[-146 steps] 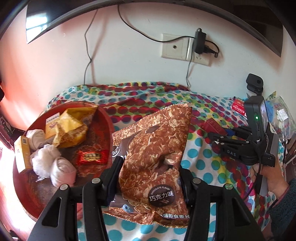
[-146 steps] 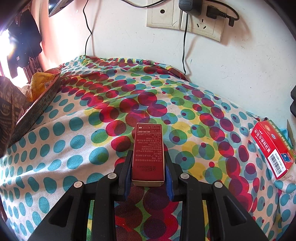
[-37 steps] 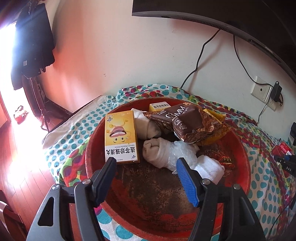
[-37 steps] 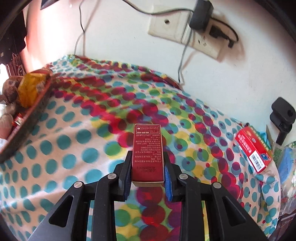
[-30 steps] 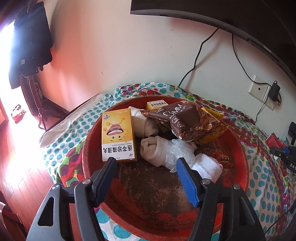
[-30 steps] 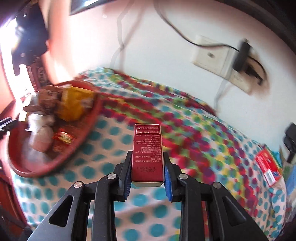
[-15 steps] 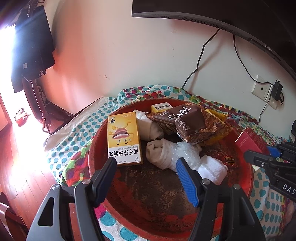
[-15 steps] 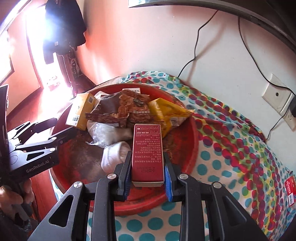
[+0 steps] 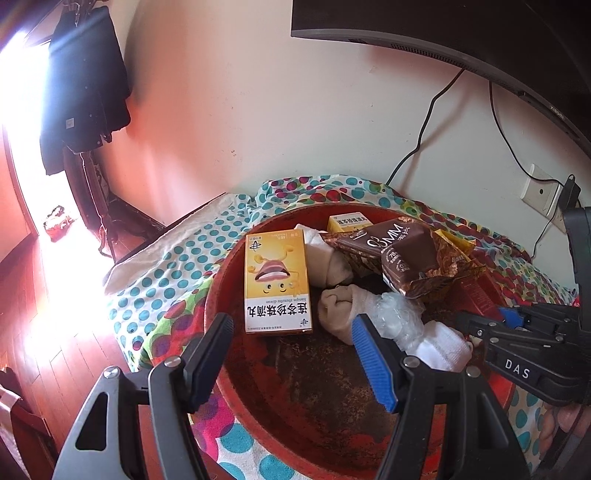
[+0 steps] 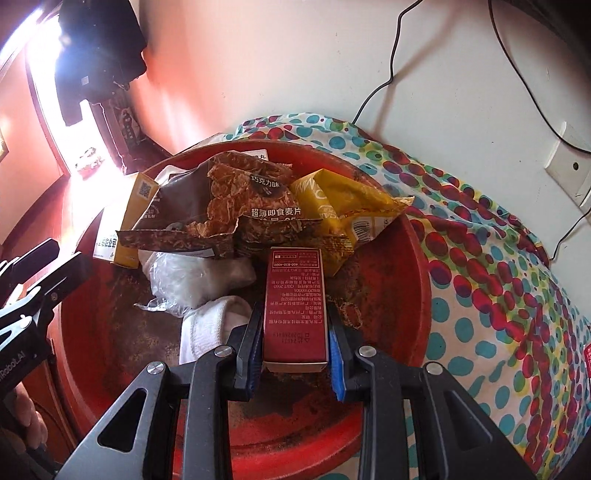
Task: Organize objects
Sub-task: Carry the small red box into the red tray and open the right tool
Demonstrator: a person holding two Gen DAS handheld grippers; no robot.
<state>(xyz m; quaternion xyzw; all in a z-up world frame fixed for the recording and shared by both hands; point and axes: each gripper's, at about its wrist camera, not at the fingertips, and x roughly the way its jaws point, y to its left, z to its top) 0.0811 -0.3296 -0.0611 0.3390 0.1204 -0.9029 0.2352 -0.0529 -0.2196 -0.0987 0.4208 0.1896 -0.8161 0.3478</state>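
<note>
glossy printed cardboard on the red box (image 10: 295, 310); crinkled shiny foil on the brown snack bag (image 10: 225, 206); worn, scuffed lacquer inside the red basin (image 10: 413, 258); soft polka-dot cloth (image 10: 491, 280).

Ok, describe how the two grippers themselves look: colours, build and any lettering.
Both are black plastic. The left gripper has grey triangular arms with cut-outs, silver bolts and ribbed pads on its fingers, the visible one blue. The right gripper has the same build, with blue pads; the left wrist view shows white "DAS" lettering on its body.

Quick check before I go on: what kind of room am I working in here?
Most likely a lived-in home room, perhaps a bedroom or living room. A polka-dot cloth covers the surface under the red basin, a monitor or TV hangs above a wall outlet, and dark clothes hang by a wooden floor.
</note>
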